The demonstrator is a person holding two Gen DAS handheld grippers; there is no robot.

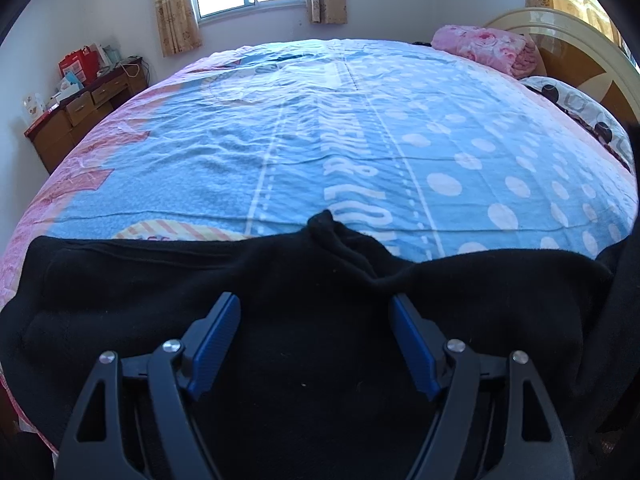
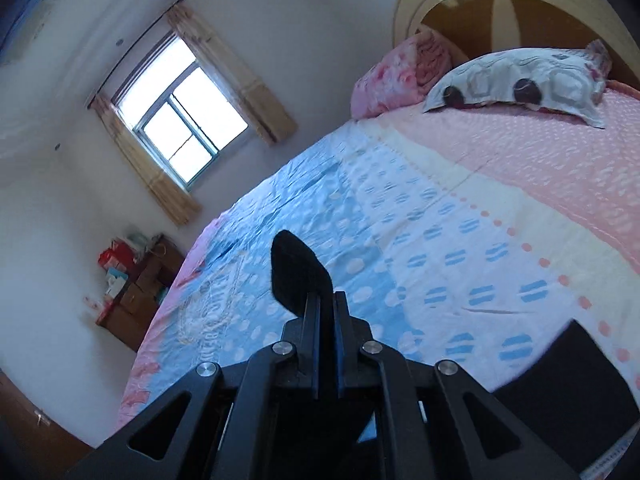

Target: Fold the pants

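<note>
Your left gripper point(image 1: 316, 308) hangs with its jaws spread wide over the black pants point(image 1: 312, 360), nothing between the blue pads point(image 1: 218, 344); whether the tips touch the cloth you cannot tell from this view. The pants lie across the lower part of the left wrist frame, spread side to side on the near edge of the bed point(image 1: 200, 168), with a bunched ridge of cloth poking up at centre, just above the gap between the fingers. Your right gripper point(image 2: 327, 300) is clamped shut on a fold of the pants point(image 2: 298, 272); a dark flap sticks up past the fingertips at centre frame, lifted clear of the sheet. More black cloth shows at the lower right of the right wrist frame. The bed carries a blue, white and pink patterned sheet. A spotted pillow point(image 2: 520, 84) sits at the upper right of that frame, touching a folded pink blanket point(image 2: 396, 76) to its left, both in front of the headboard point(image 2: 460, 4). A window point(image 2: 176, 124) with tan curtains is at upper left, a cluttered wooden dresser point(image 2: 136, 292) below it.
</note>
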